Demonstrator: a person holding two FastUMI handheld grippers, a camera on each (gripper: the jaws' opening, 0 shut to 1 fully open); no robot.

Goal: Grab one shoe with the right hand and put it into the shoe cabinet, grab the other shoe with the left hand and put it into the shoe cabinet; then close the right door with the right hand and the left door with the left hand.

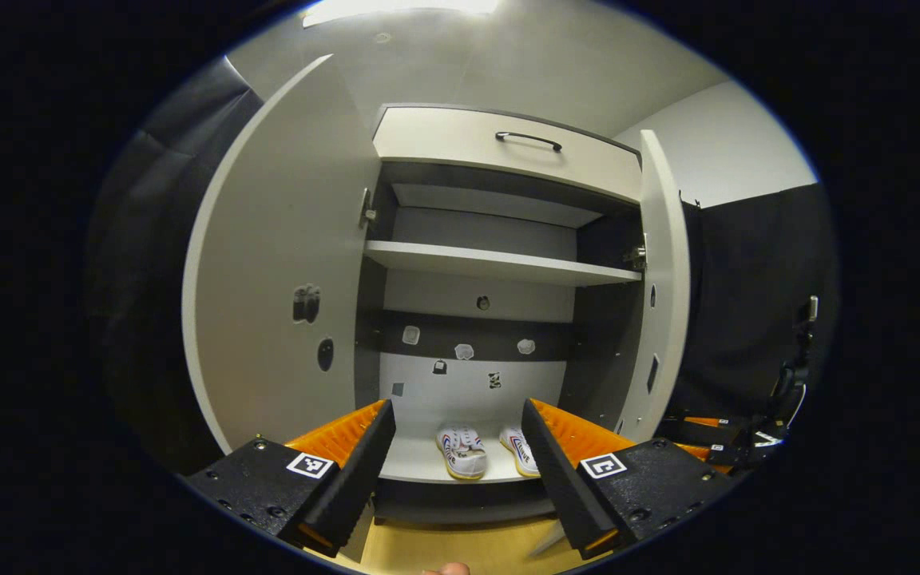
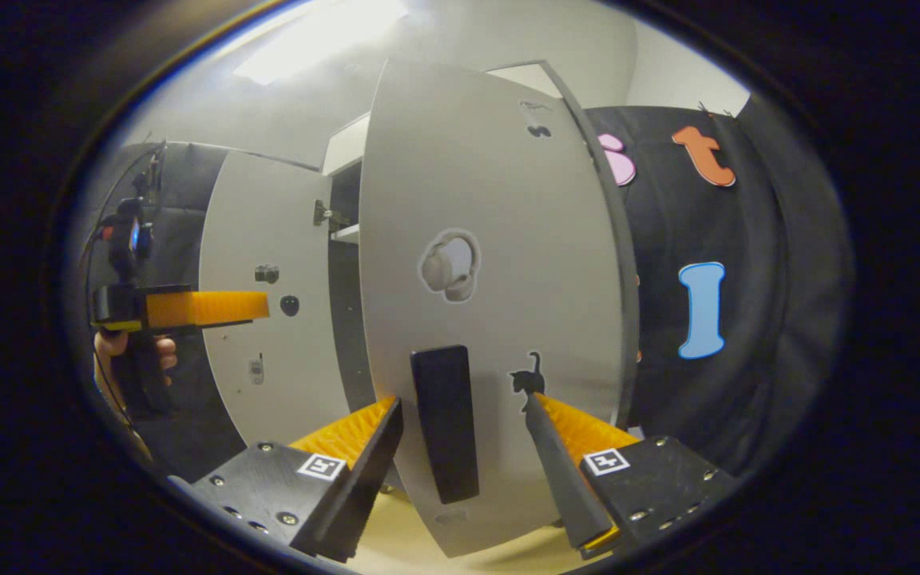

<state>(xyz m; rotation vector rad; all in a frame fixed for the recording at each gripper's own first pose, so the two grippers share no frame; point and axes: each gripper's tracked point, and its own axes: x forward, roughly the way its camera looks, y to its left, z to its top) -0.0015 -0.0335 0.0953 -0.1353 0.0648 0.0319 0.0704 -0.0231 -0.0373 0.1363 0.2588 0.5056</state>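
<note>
Two white sneakers, one (image 1: 461,452) beside the other (image 1: 518,449), lie side by side on the bottom shelf (image 1: 412,459) of the open shoe cabinet. My left gripper (image 1: 457,407) is open in front of the cabinet, level with the shoes and apart from them. The left door (image 1: 284,279) and the right door (image 1: 664,279) both stand open. In the right gripper view, my right gripper (image 2: 461,403) is open at the outer face of the right door (image 2: 492,263), its fingers either side of the dark vertical handle (image 2: 446,423) without touching it. A hand (image 2: 128,347) holds the left gripper (image 2: 188,307) farther left.
A middle shelf (image 1: 500,263) and a top drawer with a handle (image 1: 528,140) sit above the shoes. Small stickers dot the doors and the back wall. Wooden floor (image 1: 460,547) lies below the cabinet. Gear on a stand (image 1: 795,359) is at the right.
</note>
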